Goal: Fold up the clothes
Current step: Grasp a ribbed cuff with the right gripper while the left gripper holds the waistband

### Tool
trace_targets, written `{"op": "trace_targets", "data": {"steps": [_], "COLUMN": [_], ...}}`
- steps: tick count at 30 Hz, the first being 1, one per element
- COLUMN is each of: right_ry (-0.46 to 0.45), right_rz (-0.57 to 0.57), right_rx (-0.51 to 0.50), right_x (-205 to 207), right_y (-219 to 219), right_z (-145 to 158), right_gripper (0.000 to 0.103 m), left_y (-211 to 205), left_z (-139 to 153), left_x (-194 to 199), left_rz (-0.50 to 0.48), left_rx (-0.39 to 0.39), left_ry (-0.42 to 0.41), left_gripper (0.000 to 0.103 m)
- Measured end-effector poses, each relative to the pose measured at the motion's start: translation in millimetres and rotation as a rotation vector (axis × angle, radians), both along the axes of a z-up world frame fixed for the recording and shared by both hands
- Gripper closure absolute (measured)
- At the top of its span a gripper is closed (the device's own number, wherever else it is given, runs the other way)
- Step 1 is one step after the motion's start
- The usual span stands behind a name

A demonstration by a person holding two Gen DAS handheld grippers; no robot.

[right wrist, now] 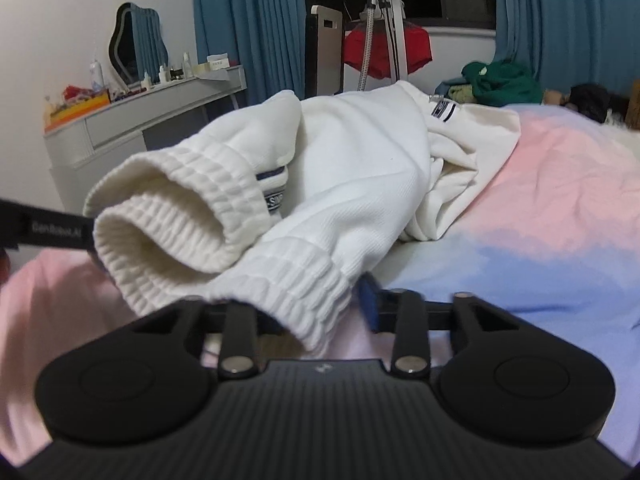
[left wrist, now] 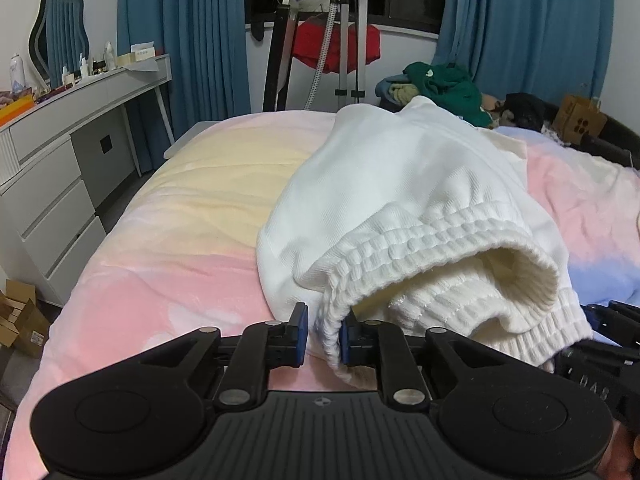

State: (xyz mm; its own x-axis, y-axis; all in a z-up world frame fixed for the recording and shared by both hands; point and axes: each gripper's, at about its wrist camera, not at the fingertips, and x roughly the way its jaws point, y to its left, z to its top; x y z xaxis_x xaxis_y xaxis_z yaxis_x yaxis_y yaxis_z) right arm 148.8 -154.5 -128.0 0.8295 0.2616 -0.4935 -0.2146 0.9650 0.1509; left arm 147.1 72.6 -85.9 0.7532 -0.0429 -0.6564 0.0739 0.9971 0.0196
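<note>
The white pants (left wrist: 400, 184) lie on the bed (left wrist: 168, 216), on a soft blanket that is pink, yellow and blue. They are bunched up, not flat. The stretchy waistband (left wrist: 452, 240) is at the near end of the bed and gapes open like a mouth, so you can see the fuzzy inside. The legs run back from there toward the far end of the bed. A small dark label (right wrist: 442, 111) shows on the cloth farther back.

The left gripper (left wrist: 323, 330) sits at the near edge of the bed. Its two blue pads (left wrist: 301, 330) are close together, and a fold of the waistband is pinched between them. So it has hold of the pants.

The right gripper (right wrist: 320, 312) is also at the near edge of the bed, at the other side of the waistband. The ribbed band hangs down over its middle. One blue pad (right wrist: 370, 304) sits just beside the cloth. The other finger is hidden under the band, so I cannot tell if it is squeezing the cloth.

Past the far end of the bed is a heap of green clothes (left wrist: 448, 84). Something red (left wrist: 336, 50) hangs by the window, between blue curtains (left wrist: 180, 36). Beside the bed stands a grey dresser (left wrist: 60, 160) with small bottles and a wavy mirror (left wrist: 58, 28) on top.
</note>
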Motion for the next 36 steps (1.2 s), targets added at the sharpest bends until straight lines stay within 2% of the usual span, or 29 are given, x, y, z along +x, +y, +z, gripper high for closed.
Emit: {"op": "trace_targets", "data": {"steps": [5, 10, 15, 21, 24, 29, 36], "right_ry": [-0.04, -0.061, -0.039, 0.013, 0.013, 0.024, 0.049], "right_rz": [-0.018, -0.044, -0.062, -0.069, -0.071, -0.081, -0.094], "right_rx": [0.031, 0.042, 0.093, 0.063, 0.053, 0.045, 0.04], "right_x": [-10.1, -31.0, -57.6, -74.8, -73.0, -69.3, -67.2], "right_y": [-2.5, -11.5, -26.6, -30.0, -27.2, -26.2, -26.0], "right_z": [13.0, 28.7, 47.7, 48.0, 46.6, 41.8, 38.0], "right_gripper": [0.088, 0.089, 0.09, 0.09, 0.09, 0.09, 0.09], "left_y": [-4.3, -7.6, -11.4, -27.7, -39.7, -49.0, -57.8], "left_z": [4.2, 10.3, 24.1, 33.3, 32.9, 30.2, 24.2], "left_x": [-4.8, -14.8, -34.8, -62.7, -71.6, -76.3, -72.5], "left_rz": [-0.045, -0.103, -0.14, -0.219, -0.236, -0.22, -0.212], "left_rx": [0.011, 0.01, 0.016, 0.1, 0.167, 0.212, 0.313], "left_ry": [0.007, -0.005, -0.041, -0.092, -0.121, -0.138, -0.139], "left_gripper": [0.083, 0.078, 0.055, 0.041, 0.04, 0.037, 0.035]}}
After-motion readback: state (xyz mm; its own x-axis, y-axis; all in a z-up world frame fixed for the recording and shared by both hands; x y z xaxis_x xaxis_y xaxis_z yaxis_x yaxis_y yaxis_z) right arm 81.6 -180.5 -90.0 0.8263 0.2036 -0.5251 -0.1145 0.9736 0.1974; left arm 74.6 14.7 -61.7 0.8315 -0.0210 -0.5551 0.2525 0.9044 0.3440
